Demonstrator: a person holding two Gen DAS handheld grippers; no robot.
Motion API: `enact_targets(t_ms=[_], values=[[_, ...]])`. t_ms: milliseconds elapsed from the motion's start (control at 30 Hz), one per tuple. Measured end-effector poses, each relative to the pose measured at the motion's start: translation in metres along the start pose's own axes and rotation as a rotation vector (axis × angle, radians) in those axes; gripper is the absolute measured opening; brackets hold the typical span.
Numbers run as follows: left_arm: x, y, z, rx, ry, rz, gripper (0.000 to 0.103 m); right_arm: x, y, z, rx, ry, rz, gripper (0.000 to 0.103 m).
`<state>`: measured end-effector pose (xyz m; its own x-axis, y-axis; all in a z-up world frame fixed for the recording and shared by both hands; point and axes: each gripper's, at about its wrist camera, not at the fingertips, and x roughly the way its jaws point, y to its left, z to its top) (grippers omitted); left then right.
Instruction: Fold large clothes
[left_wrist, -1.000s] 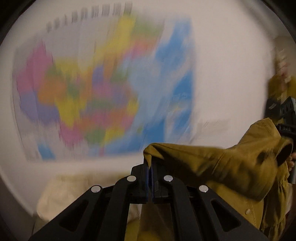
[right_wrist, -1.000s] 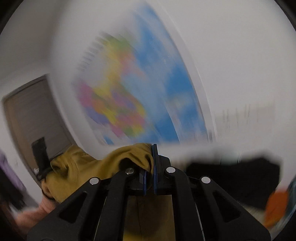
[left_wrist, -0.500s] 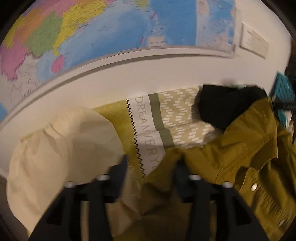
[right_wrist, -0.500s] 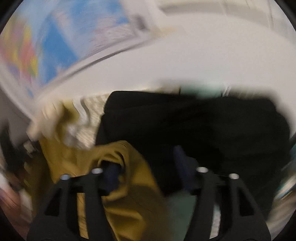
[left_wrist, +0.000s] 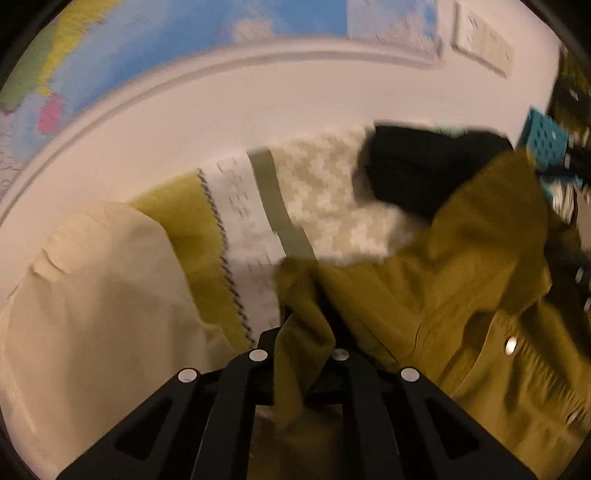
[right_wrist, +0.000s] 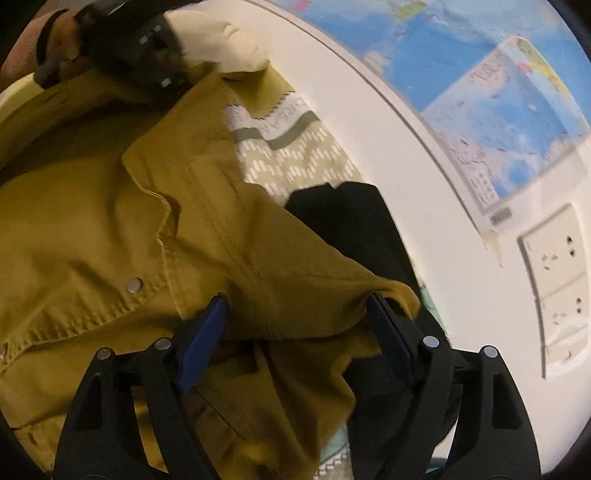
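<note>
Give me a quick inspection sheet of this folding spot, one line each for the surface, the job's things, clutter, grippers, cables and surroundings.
Surface: patterned bedspread, green and white with a lettered band.
Job's things: mustard jacket with snap buttons, lying rumpled across the bedspread.
Clutter: cream garment to the left; black garment behind the jacket; teal perforated basket at the right edge.
Grippers: left gripper shut on a fold of the jacket; right gripper opening, jacket cloth lying loose between its jaws.
Cables: nothing seen.
Surroundings: white wall, map poster, wall socket.
</note>
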<state>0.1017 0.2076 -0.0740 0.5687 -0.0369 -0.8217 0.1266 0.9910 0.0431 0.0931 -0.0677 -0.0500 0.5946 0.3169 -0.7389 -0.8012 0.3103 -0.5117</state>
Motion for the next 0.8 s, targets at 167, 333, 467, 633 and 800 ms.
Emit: enact_targets(t_ms=[167, 333, 467, 633, 800], values=[[-0.023, 0.016, 0.023, -0.072, -0.07, -0.054, 0.001, 0.008, -0.026, 0.008, 0.149, 0.0, 0.064, 0.01], [-0.027, 0.024, 0.05, -0.108, -0.101, -0.044, 0.001, -0.022, -0.103, 0.008, 0.509, -0.158, 0.072, 0.005], [-0.02, 0.026, 0.076, -0.147, -0.127, -0.032, 0.001, -0.019, -0.17, -0.008, 0.829, -0.23, 0.031, 0.001], [0.022, 0.016, 0.088, -0.14, -0.042, 0.044, 0.01, 0.025, -0.193, -0.014, 0.974, -0.174, 0.074, 0.001], [0.008, 0.008, 0.061, -0.095, -0.069, 0.074, 0.045, 0.056, -0.173, -0.022, 0.998, -0.051, 0.017, 0.043]])
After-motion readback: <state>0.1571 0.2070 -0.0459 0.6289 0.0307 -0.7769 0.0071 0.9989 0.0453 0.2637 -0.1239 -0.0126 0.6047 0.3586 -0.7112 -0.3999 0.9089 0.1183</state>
